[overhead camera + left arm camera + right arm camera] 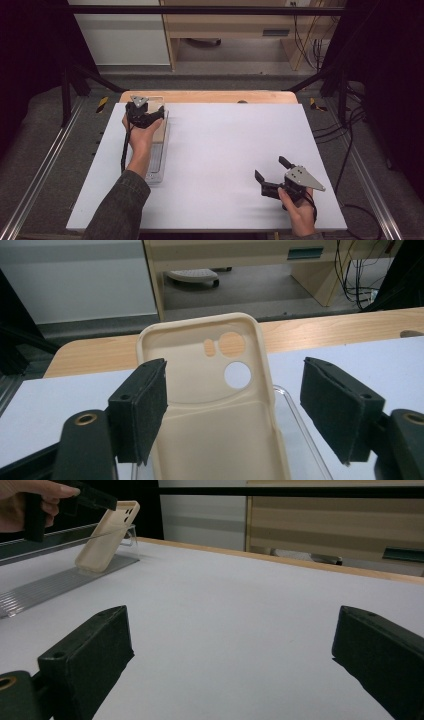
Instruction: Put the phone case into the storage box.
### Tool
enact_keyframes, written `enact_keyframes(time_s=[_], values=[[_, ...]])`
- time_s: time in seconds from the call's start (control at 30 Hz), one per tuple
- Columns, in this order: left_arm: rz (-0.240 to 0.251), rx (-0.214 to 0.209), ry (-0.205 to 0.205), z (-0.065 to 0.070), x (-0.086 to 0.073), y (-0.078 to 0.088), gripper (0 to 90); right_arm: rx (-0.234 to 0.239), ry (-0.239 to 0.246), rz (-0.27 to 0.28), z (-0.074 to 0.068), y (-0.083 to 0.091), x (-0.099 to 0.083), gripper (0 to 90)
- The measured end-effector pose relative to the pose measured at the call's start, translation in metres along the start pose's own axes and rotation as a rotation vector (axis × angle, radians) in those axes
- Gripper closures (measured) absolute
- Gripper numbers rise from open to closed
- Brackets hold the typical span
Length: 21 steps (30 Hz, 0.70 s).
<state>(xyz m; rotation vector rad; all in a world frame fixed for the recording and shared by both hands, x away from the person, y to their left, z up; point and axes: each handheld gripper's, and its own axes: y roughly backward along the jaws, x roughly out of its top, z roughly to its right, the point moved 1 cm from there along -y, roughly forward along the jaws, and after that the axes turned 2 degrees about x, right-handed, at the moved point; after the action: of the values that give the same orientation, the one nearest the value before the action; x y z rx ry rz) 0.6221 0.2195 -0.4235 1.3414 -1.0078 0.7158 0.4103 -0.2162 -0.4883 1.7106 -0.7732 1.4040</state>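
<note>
1. Nearest the camera in the left gripper view stand the two black jaws of the left gripper (235, 410), set wide apart; the pads press on nothing.
2. Between those jaws lies the phone case (215, 405), cream-coloured, hollow side up, camera holes at its far end. Its long axis runs straight away from the gripper, in line with it. The left pad sits just beside or over the case's left edge; the right pad stands clear of the right edge.
3. The case leans on a clear plastic stand (159, 160) at the left side of the white table (225, 160). In the right gripper view the case (106, 536) is tilted, lower end on the stand's base, upper end raised near the left gripper (80, 500).
4. The right gripper (272, 176) rests near the table's front right corner, jaws open and empty, well apart from the case. The left hand (140, 137) is plainly the nearer.
5. Judgement: nothing obstructs a straight pull-back; the stand's rim beside the case is the only thing close by.
</note>
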Motion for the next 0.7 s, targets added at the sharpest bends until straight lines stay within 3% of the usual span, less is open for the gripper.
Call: enact_keyframes(time_s=[0.37, 0.7], values=[[0.023, -0.022, 0.012, 0.0046, 0.0016, 0.0026, 14.1, 0.004, 0.006, -0.001, -0.0011, -0.0006, -0.0001, 2.6], [0.060, -0.060, -0.014, 0.0089, 0.0039, 0.0095, 6.8, -0.002, 0.006, -0.003, -0.0008, -0.0009, -0.0004, 2.6]])
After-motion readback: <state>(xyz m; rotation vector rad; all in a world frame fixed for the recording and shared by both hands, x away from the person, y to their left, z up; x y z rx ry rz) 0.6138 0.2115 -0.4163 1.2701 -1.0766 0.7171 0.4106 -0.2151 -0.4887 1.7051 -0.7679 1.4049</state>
